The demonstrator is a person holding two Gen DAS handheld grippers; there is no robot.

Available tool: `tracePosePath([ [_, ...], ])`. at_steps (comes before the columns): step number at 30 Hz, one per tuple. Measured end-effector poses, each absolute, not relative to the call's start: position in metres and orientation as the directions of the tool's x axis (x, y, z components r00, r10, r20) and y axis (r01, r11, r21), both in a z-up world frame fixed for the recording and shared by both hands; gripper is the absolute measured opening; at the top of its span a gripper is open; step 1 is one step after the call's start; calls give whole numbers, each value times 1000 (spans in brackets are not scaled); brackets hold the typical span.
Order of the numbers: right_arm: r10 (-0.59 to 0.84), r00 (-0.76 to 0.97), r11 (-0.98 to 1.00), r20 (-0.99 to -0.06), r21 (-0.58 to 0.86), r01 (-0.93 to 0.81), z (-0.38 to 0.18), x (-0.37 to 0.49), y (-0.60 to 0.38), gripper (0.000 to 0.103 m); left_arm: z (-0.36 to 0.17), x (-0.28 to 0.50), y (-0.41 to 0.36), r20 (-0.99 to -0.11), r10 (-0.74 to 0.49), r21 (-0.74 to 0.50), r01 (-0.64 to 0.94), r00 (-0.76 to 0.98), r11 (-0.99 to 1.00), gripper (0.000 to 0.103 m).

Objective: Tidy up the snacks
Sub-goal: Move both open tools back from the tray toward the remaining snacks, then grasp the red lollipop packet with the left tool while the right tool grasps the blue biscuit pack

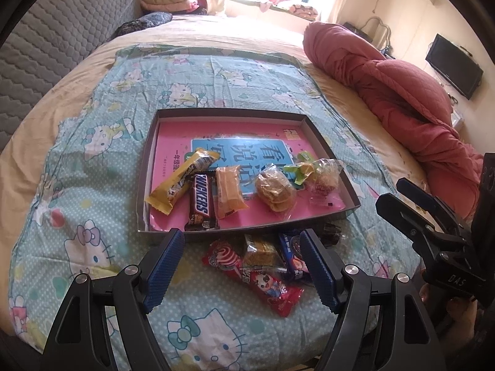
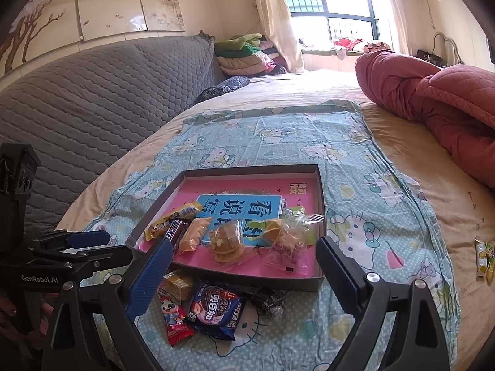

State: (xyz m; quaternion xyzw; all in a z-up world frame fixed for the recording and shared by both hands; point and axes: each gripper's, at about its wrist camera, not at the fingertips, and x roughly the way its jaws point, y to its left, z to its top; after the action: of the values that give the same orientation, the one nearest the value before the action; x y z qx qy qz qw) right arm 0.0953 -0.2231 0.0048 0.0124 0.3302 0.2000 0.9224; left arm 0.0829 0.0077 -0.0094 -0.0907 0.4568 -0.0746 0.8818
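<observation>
Left wrist view: the left gripper (image 1: 241,266) hangs with its jaws spread wide and nothing between them, above a loose cluster of snacks lying on the cartoon-cat sheet (image 1: 102,160). Under and between the fingers lie a red lollipop packet (image 1: 256,281), a brown wafer pack (image 1: 261,249) and a blue Oreo packet (image 1: 292,252); a dark wrapped candy (image 1: 332,232) lies just right of the right finger.

Right wrist view: the right gripper (image 2: 244,275) is likewise spread and empty, with the Oreo packet (image 2: 216,309) between its fingers and the dark candy (image 2: 267,301) beside it. A green-and-yellow packet (image 2: 485,258) lies well apart at the right on the beige bedding.

The cluster lies just near of the shallow box (image 1: 324,142), close to its near wall. The sheet is bare to left and right of the box.

The box holds, left to right, a yellow bar (image 1: 182,182), a Snickers bar (image 1: 201,202), an orange cake pack (image 1: 229,191), bagged biscuits (image 1: 275,190), a green packet (image 1: 301,168) and a clear bagged sweet (image 1: 324,177), all along its near half on a pink book.
</observation>
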Motion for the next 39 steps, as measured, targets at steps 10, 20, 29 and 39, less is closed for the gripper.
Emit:
tracePosePath([
  [10,376,685,918,-624,149,-368,1,86,-221,94,-19,72,7,-816,-214,-227,42,536,973,78],
  [20,381,652,912,-656,149,-383,-8,78,-216,94,-34,65,6,-841,-234,-255,24,488,967,78],
  [29,379,608,909,-697,157,-386,-18,70,-213,94,-49,65,-1,-857,-251,-268,25,449,963,78],
  [39,332,569,926,-752,144,-350,-33,69,-216,94,-75,77,-3,-881,-283,-318,-31,380,948,78],
])
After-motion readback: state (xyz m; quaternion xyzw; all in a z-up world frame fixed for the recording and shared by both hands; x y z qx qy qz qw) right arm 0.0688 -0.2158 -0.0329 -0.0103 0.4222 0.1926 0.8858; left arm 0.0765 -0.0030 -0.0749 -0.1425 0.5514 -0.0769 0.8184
